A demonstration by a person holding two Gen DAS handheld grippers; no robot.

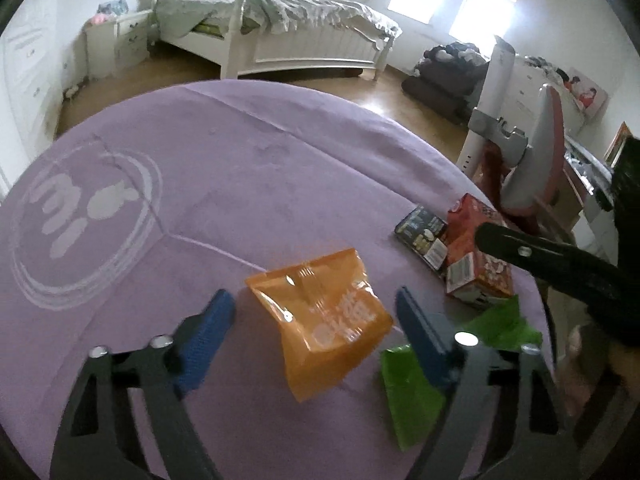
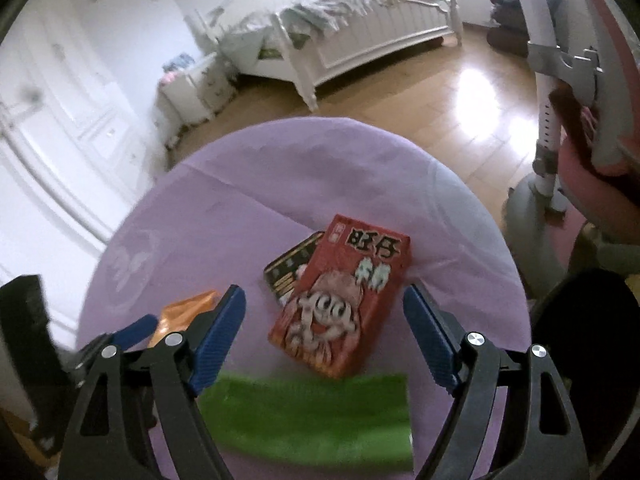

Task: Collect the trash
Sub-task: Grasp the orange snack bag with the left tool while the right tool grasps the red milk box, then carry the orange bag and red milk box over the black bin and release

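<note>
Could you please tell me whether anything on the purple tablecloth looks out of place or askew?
Yes: litter is scattered near one edge of the purple tablecloth. A crumpled orange plastic pouch lies skewed, a red cartoon-printed carton rests partly on top of a dark smaller box, and a flattened green wrapper lies beside them.

Both the left tongs (image 1: pixel 316 312) and right tongs (image 2: pixel 324 312) gape wide, angled downward, gripping nothing.
</note>
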